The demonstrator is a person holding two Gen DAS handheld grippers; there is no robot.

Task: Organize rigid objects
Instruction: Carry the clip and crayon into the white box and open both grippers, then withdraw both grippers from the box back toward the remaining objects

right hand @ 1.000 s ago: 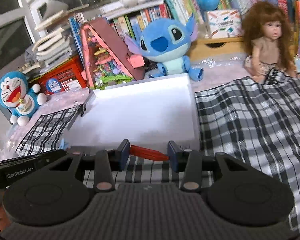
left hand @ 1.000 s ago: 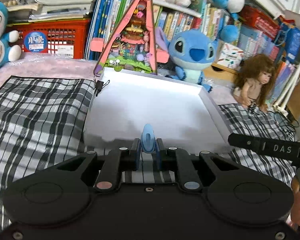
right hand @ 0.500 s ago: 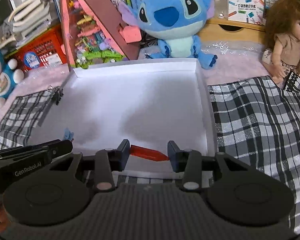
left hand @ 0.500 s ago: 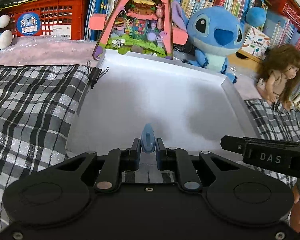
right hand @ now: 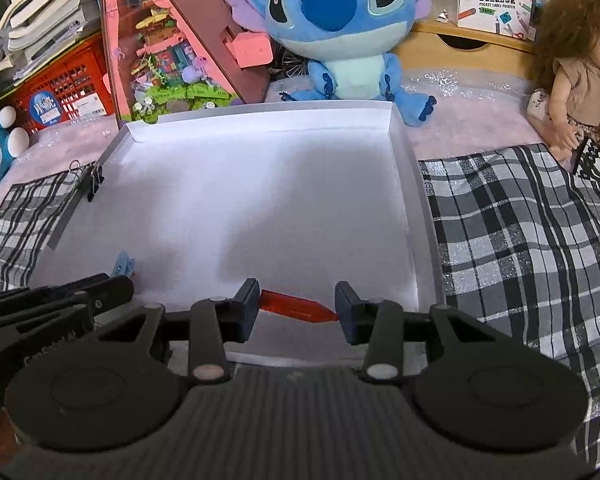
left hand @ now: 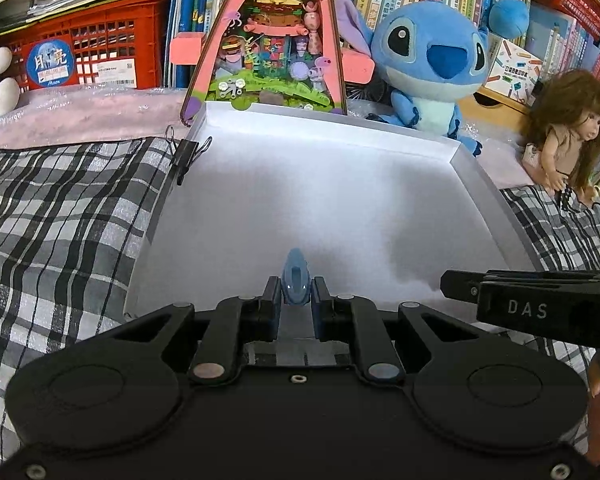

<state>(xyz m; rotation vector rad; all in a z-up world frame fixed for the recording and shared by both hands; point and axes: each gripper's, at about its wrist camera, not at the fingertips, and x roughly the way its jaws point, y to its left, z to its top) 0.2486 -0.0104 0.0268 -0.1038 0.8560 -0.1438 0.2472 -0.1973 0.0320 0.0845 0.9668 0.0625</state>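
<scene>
The left gripper (left hand: 296, 303) clenches a blue clip (left hand: 297, 282) between its jaws; the right gripper (right hand: 296, 306) grasps a red clip (right hand: 296, 306) crosswise, both over the white tray (right hand: 416, 216).

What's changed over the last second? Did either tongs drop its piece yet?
Neither dropped anything. Both tongs moved forward over the white tray, which now fills more of each view. The left tongs still clamp the blue clip; the right tongs still hold the red piece crosswise. The tray's floor remains bare.
</scene>
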